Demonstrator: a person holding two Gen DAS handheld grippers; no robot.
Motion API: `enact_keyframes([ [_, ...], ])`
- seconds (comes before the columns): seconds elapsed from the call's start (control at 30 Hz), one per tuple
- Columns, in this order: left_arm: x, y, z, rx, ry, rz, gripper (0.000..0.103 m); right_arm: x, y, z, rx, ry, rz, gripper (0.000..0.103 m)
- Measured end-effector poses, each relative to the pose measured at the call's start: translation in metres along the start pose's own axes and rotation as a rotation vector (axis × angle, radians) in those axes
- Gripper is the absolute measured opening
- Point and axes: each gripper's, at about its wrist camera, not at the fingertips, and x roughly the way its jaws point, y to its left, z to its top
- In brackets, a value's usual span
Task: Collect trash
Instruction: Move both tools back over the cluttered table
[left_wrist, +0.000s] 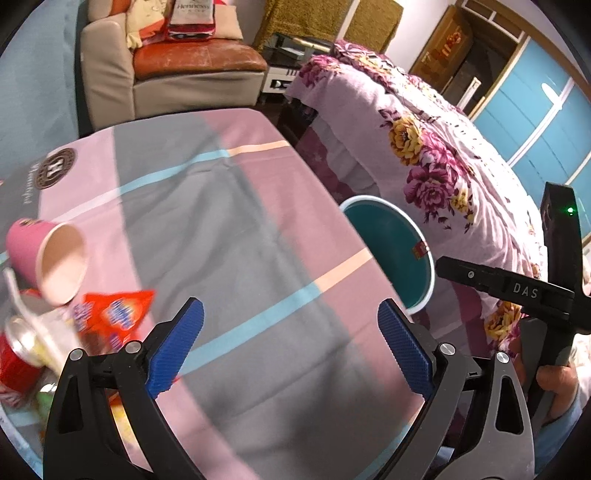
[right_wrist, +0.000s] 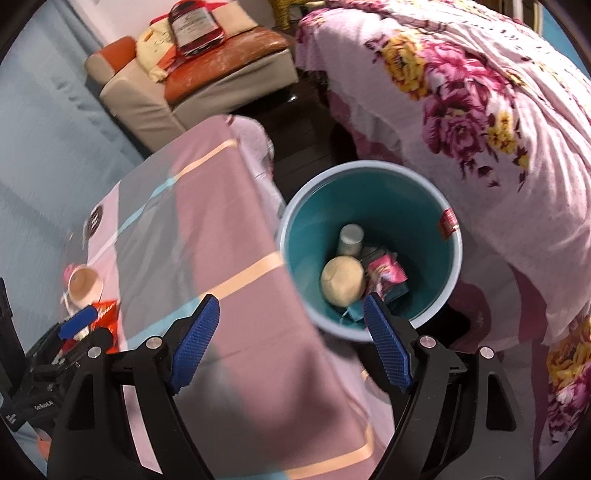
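Over the cloth-covered table (left_wrist: 236, 229) the left gripper (left_wrist: 291, 332) hangs released and empty, so the judgement is it should swing left to the trash pile at the table's edge and close squarely on 1 piece at a time, the tipped pink paper cup (left_wrist: 48, 254) being the easy pick before the red snack wrapper (left_wrist: 118, 314) and red can (left_wrist: 18, 362). The right gripper (right_wrist: 291, 339) is spread wide too, gripping nothing, beside the teal bin (right_wrist: 369, 206) already holding a silver can (right_wrist: 350, 238) and pink packet (right_wrist: 388, 275); the flowered bed (right_wrist: 480, 110) crowds the bin.
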Motion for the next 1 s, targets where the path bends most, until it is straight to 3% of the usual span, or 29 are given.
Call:
enact_keyframes([
  [0.63, -0.090, 0.101, -0.091, -0.072, -0.047, 0.159, 0.096, 0.014, 0.117, -0.071, -0.231, 0.136, 0.045, 0.078],
  [1.0, -0.096, 0.154, -0.128, -0.149, -0.017, 0.198, 0.096, 0.026, 0.161, -0.088, -0.313, 0.189, 0.055, 0.078],
])
